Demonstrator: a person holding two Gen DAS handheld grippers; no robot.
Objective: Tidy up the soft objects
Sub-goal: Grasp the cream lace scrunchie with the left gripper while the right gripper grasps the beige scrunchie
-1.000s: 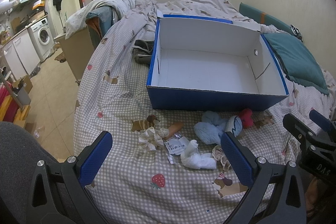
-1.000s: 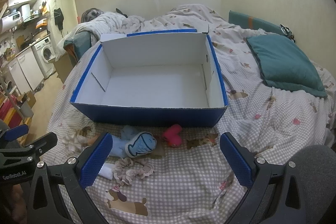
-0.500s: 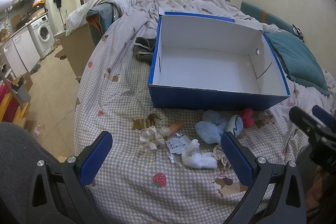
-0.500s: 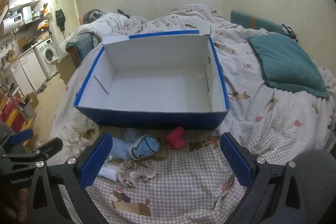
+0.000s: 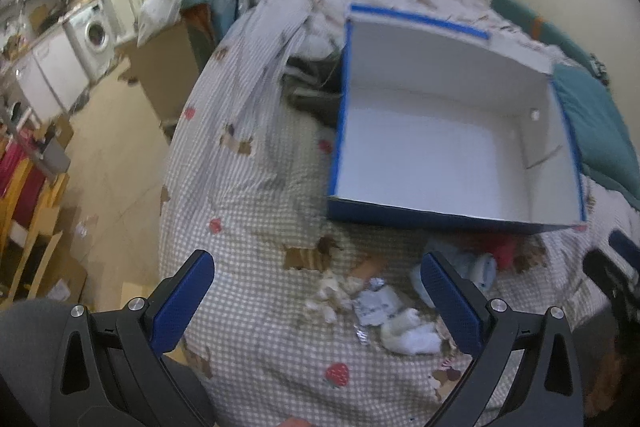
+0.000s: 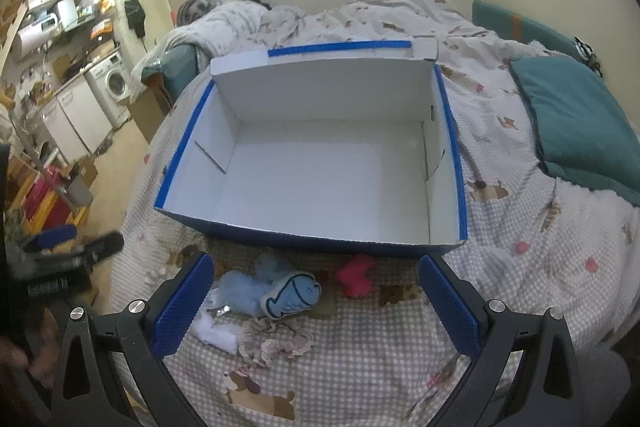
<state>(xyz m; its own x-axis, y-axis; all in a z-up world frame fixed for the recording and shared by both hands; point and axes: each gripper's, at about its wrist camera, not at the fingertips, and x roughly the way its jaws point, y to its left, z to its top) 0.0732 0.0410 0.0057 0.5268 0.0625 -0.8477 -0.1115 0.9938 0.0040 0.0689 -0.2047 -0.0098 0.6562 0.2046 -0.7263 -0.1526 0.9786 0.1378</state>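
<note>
An empty blue box with a white inside (image 6: pixel 320 179) stands on the checked bedspread; it also shows in the left wrist view (image 5: pixel 452 155). Soft things lie in front of it: a blue fish plush (image 6: pixel 292 293), a light blue fluffy piece (image 6: pixel 240 285), a red plush (image 6: pixel 356 273), a beige lace scrunchie (image 6: pixel 276 341), a white cloth (image 5: pixel 408 331), a cream scrunchie (image 5: pixel 330 293) and a foil packet (image 5: pixel 376 305). My left gripper (image 5: pixel 316 291) is open above the cream scrunchie. My right gripper (image 6: pixel 316 301) is open above the fish plush. Both are empty.
A teal cushion (image 6: pixel 576 123) lies right of the box. Rumpled bedding (image 6: pixel 360 15) is piled behind it, with dark clothes (image 5: pixel 312 87) at the box's left. The bed edge drops to the floor on the left, with a washing machine (image 6: pixel 114 87) and clutter beyond.
Both grippers have risen and tilted down, so the box is seen more from above. The left view has swung leftward and is blurred. Nothing on the bed has moved.
</note>
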